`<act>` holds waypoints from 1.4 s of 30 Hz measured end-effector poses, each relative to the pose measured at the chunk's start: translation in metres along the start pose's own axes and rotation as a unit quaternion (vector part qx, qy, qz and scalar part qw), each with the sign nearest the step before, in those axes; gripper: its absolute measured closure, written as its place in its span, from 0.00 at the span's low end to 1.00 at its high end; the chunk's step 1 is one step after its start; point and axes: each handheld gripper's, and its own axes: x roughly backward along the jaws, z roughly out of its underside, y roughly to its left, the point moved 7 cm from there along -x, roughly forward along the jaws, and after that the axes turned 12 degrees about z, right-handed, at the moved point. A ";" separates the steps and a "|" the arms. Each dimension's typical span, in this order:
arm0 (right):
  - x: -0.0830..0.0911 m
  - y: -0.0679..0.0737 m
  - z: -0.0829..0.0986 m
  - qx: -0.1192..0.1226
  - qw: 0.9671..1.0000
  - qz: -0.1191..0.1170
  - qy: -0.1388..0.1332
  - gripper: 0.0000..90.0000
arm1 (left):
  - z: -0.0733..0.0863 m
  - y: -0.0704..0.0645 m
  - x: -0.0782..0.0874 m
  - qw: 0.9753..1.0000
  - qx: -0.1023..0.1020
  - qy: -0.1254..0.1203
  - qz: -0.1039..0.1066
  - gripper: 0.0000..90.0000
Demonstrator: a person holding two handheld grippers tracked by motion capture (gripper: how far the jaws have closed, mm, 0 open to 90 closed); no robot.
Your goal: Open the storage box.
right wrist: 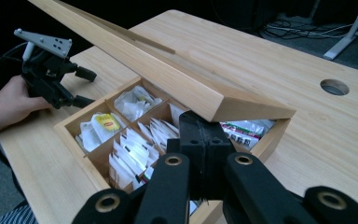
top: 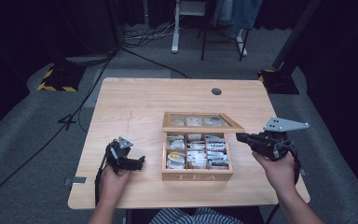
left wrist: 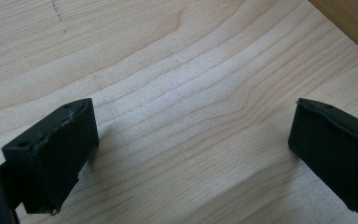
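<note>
The right gripper (top: 239, 136), jaws clenched together, is nudging under the tea box's (top: 196, 175) lid (top: 200, 128), which looks stiff, light and best lifted at its front edge.

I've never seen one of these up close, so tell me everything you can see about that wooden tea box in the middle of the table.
The tea box is light wood with TEA on its front wall. Dividers split it into compartments packed with mostly white tea bags, one with a yellow label. Its hinged lid, a wooden frame around a see-through pane, stands partly raised. The box sits on the wooden table. The right tool, jaws together, reaches in under the lid's edge; whether it touches is unclear.
</note>
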 end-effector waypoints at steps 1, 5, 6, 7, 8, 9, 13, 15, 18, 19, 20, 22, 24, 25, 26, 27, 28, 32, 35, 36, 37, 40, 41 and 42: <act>-0.001 0.000 -0.001 0.000 1.000 0.002 -0.001 1.00 | 0.000 0.000 0.000 1.000 0.001 -0.001 0.001 0.03; -0.004 0.001 -0.003 0.003 1.000 0.013 -0.003 1.00 | 0.000 0.000 0.000 1.000 0.001 -0.001 0.001 0.03; -0.007 0.002 -0.005 0.007 1.000 0.024 -0.007 1.00 | 0.000 0.000 0.000 1.000 0.001 -0.001 0.000 0.03; -0.008 0.002 -0.006 0.008 1.000 0.029 -0.007 1.00 | 0.000 0.000 0.000 1.000 0.001 -0.001 0.000 0.03; -0.008 0.003 -0.008 0.010 0.999 0.033 -0.009 1.00 | 0.000 0.000 0.000 1.000 0.001 -0.001 -0.001 0.03; -0.008 0.003 -0.008 0.010 0.999 0.033 -0.009 1.00 | 0.000 0.000 0.000 1.000 0.001 -0.001 -0.001 0.03; -0.013 0.005 -0.015 0.015 0.999 0.043 -0.017 1.00 | 0.000 -0.001 0.001 1.000 -0.001 -0.006 0.002 0.05; -0.016 0.007 -0.017 0.017 0.998 0.050 -0.019 1.00 | 0.000 -0.002 0.002 1.000 -0.002 -0.010 0.004 0.08; -0.020 0.007 -0.022 0.011 0.998 0.054 -0.021 1.00 | 0.000 -0.003 0.002 1.000 0.000 -0.015 0.000 0.12; -0.020 0.007 -0.024 0.002 0.998 0.053 -0.022 1.00 | 0.000 -0.003 0.002 1.000 0.001 -0.016 -0.002 0.13; -0.021 0.008 -0.025 -0.002 0.999 0.050 -0.021 1.00 | 0.000 -0.003 0.002 1.000 0.000 -0.016 -0.005 0.13; -0.023 0.008 -0.027 -0.007 0.998 0.055 -0.024 1.00 | 0.000 -0.004 0.002 1.000 0.001 -0.016 -0.003 0.14; -0.024 0.008 -0.027 -0.013 0.998 0.057 -0.029 1.00 | 0.000 -0.005 0.002 1.000 0.002 -0.018 -0.002 0.14; -0.025 0.008 -0.026 -0.013 0.998 0.055 -0.031 1.00 | 0.001 -0.005 0.002 1.000 0.002 -0.018 0.000 0.15; -0.026 0.009 -0.025 -0.007 0.998 0.055 -0.029 1.00 | 0.001 -0.005 0.003 1.000 0.001 -0.016 0.002 0.15; -0.026 0.009 -0.025 -0.007 0.998 0.055 -0.029 1.00 | 0.001 -0.005 0.003 1.000 0.001 -0.016 0.002 0.16; -0.026 0.007 -0.025 0.005 0.997 0.064 -0.031 1.00 | 0.001 -0.005 0.004 1.000 -0.003 -0.015 0.003 0.17; -0.025 0.009 -0.022 0.015 0.997 0.066 -0.042 1.00 | 0.001 -0.005 0.004 1.000 -0.007 -0.015 0.007 0.17; -0.025 0.009 -0.020 0.016 0.996 0.073 -0.048 1.00 | 0.001 -0.005 0.004 1.000 -0.005 -0.011 0.004 0.19; -0.025 0.010 -0.020 0.014 0.996 0.075 -0.049 1.00 | 0.001 -0.006 0.005 1.000 -0.003 -0.011 0.003 0.20; -0.024 0.009 -0.021 0.013 0.996 0.078 -0.051 1.00 | 0.001 -0.006 0.005 1.000 -0.003 -0.011 0.003 0.21; -0.023 0.008 -0.022 0.009 0.996 0.075 -0.057 1.00 | 0.001 -0.007 0.006 1.000 -0.003 -0.007 0.007 0.22; -0.023 0.008 -0.022 0.010 0.995 0.075 -0.058 1.00 | 0.001 -0.007 0.006 1.000 -0.002 -0.006 0.006 0.22; -0.023 0.008 -0.022 0.012 0.995 0.076 -0.058 1.00 | 0.001 -0.006 0.007 1.000 -0.003 -0.004 0.005 0.23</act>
